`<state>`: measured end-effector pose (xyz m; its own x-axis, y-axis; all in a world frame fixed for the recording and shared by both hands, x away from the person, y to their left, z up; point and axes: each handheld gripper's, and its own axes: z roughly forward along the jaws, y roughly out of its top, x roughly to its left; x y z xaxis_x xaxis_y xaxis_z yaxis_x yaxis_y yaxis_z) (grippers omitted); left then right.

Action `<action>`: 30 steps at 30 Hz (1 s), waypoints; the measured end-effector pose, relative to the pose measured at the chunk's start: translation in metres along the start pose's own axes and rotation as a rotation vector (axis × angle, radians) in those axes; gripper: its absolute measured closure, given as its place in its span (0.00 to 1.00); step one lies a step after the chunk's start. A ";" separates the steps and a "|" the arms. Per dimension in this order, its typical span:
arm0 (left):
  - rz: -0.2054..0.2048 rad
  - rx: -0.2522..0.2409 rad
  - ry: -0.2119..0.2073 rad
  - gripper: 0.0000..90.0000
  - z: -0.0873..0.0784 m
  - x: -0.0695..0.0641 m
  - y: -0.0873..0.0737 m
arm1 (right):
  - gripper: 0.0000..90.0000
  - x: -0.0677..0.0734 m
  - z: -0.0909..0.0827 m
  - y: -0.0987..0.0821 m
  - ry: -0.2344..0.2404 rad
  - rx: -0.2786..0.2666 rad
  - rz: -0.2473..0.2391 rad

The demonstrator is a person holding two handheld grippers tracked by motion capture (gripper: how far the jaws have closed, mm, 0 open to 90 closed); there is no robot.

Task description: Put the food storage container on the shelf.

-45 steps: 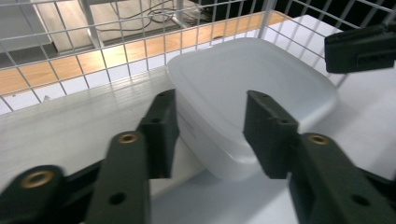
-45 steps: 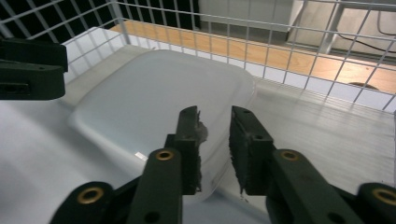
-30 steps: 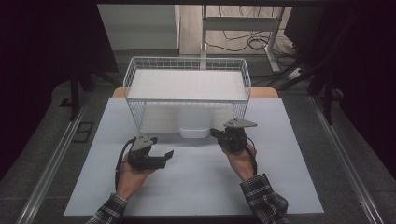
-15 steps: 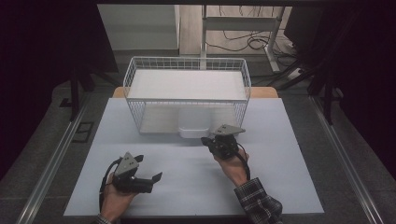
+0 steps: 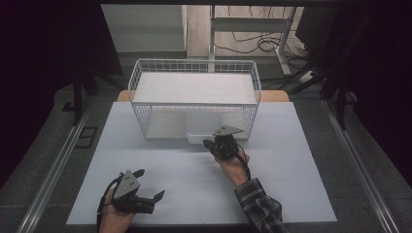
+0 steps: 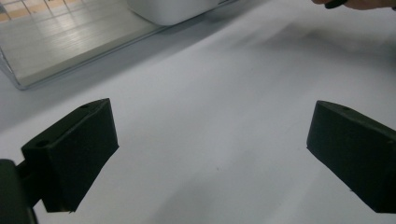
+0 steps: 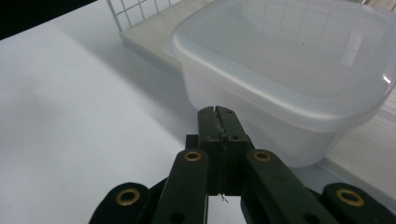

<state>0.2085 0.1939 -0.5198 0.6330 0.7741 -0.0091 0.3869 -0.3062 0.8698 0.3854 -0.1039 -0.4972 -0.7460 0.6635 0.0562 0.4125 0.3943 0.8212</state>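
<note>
A translucent white lidded plastic container (image 7: 299,79) sits at the front edge of the lower board of a white wire rack (image 5: 194,66); from above the container (image 5: 200,132) shows under the rack's top shelf. My right gripper (image 7: 217,113) is shut with nothing between its jaws, its tips just short of the container's near wall. In the high view the right gripper (image 5: 210,144) rests on the table right in front of the container. My left gripper (image 5: 149,183) is held near the table's front left, open and empty. Its two black pads (image 6: 74,149) stand wide apart over bare table.
The white table top (image 5: 301,160) spreads wide around both hands. The rack's lower board (image 6: 70,42) and the container (image 6: 173,9) lie far ahead of the left gripper. A dark floor with metal rails (image 5: 53,165) flanks the table.
My left gripper has pulled back from the table's middle toward the front left edge. My right gripper has shifted left and closer to the container.
</note>
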 end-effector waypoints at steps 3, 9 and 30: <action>0.004 0.008 -0.001 0.02 0.002 0.000 -0.001 | 0.99 -0.002 0.004 0.002 -0.003 0.000 0.006; 0.006 0.005 0.003 0.02 0.003 0.000 -0.001 | 0.99 -0.005 0.014 0.006 -0.012 0.009 -0.001; 0.002 -0.002 0.008 0.04 0.004 0.001 -0.001 | 0.99 -0.018 0.036 0.021 -0.050 0.017 0.004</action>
<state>0.2112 0.1929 -0.5231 0.6281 0.7782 -0.0032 0.3845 -0.3067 0.8707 0.4266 -0.0848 -0.5011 -0.7174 0.6959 0.0313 0.4252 0.4019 0.8110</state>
